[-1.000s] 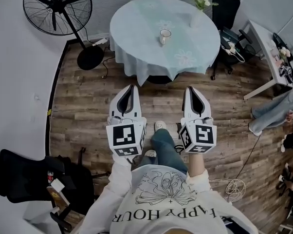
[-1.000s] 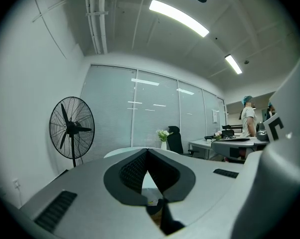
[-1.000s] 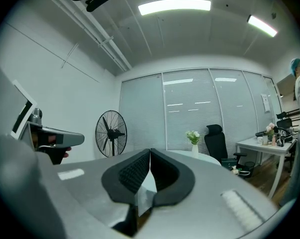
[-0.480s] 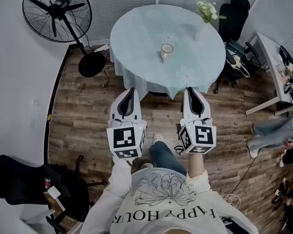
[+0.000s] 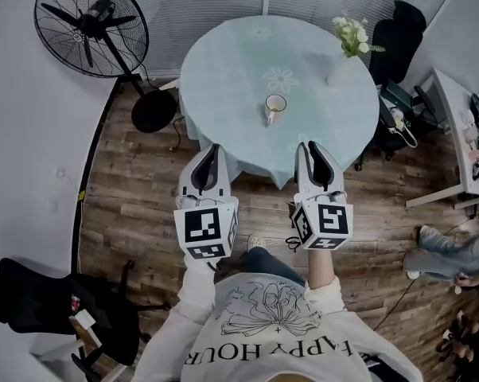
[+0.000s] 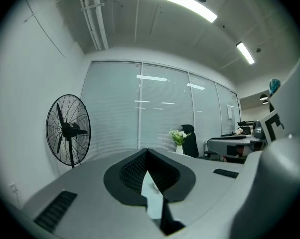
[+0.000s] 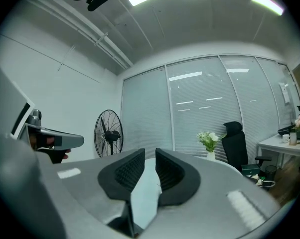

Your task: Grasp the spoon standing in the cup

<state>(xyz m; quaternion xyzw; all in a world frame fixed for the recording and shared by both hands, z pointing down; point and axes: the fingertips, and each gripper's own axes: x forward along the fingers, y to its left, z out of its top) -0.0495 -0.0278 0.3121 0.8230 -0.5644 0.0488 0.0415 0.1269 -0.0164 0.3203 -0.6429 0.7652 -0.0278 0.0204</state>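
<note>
Steeply downward look onto a round table (image 5: 223, 62) draped in a smooth, pale blue-green cloth (image 5: 255, 150) with faint flower prints, hanging in soft folds at the near edge. Near the table's middle, a small round cup (image 5: 276, 103), pale and glossy, upright. In it, the spoon (image 5: 270, 115), visible only as a thin pale sliver at the cup's near rim; too small for any detail. On the far right of the cloth, a slim white vase (image 5: 340, 70) of white flowers.

Nearer, two hand-held grippers side by side, pointing toward the table, tips over the cloth's near drape, well apart from the cup. Each a smooth grey-white wedge-shaped shell with black ribbed pads inside and a cube of black-and-white square markers at the back. Left gripper (image 5: 215, 146): jaws together, ribbed pads meeting at the tip, nothing clamped. Right gripper (image 5: 307, 146): jaws apart by a narrow gap, just lately opening, nothing between them but a glimpse of the pale table beyond.

On the far left, a black wire-cage standing fan (image 5: 91, 24) on a round base. Beneath everything, a floor (image 5: 136, 189) of worn brown wood planks. Beyond the table on the right, a black office chair (image 5: 399, 26). At the near edge, a white printed sweatshirt (image 5: 271, 333), sleeves reaching to both grippers.
</note>
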